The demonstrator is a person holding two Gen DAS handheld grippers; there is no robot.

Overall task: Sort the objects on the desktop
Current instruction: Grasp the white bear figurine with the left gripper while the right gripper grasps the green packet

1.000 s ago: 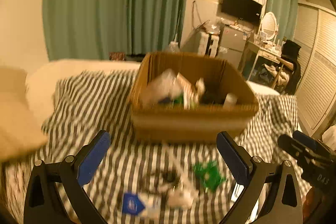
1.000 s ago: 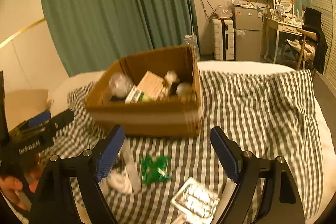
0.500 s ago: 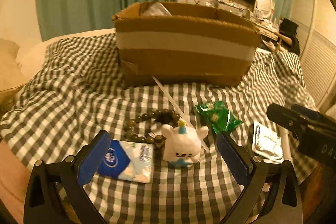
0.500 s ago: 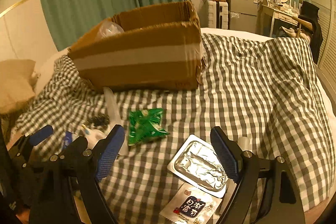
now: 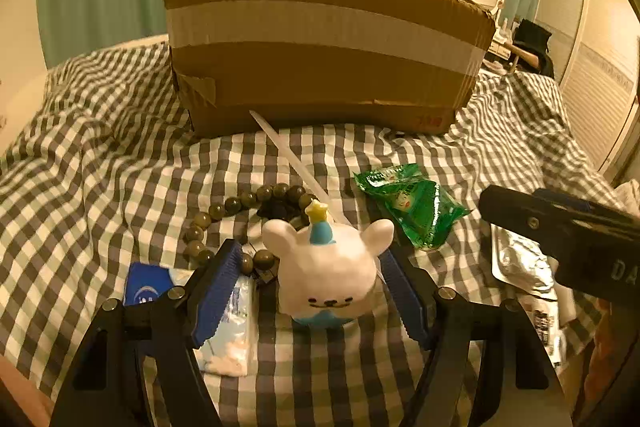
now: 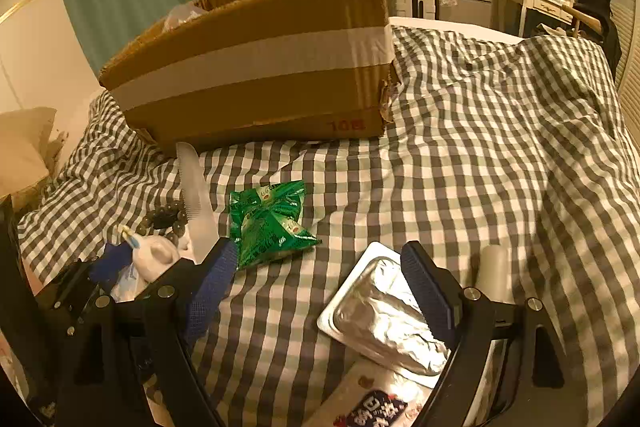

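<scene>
A white bear toy [image 5: 328, 275] with a blue party hat stands on the checked bedcover between the fingers of my left gripper [image 5: 308, 251]. Its jaws are closing; the right pad is at the bear's side and a gap shows on the left. A blue tissue pack [image 5: 148, 283] lies under the left finger. My right gripper [image 6: 316, 249] stands open low over the cover, its right finger above a foil blister tray [image 6: 384, 315]. A green snack packet [image 6: 268, 223] lies just beyond its left fingertip. The open cardboard box [image 5: 320, 47] stands behind.
A bead bracelet [image 5: 224, 211] and a white comb [image 5: 288, 155] lie between the bear and the box. A printed sachet [image 6: 376, 407] and a white tube [image 6: 494, 267] sit by the foil tray. The bedcover [image 6: 500, 147] stretches right; furniture lines the far wall.
Both grippers have dropped from above the box down to the bedcover. The left jaws have narrowed around the bear toy. The right jaws keep the same width.
</scene>
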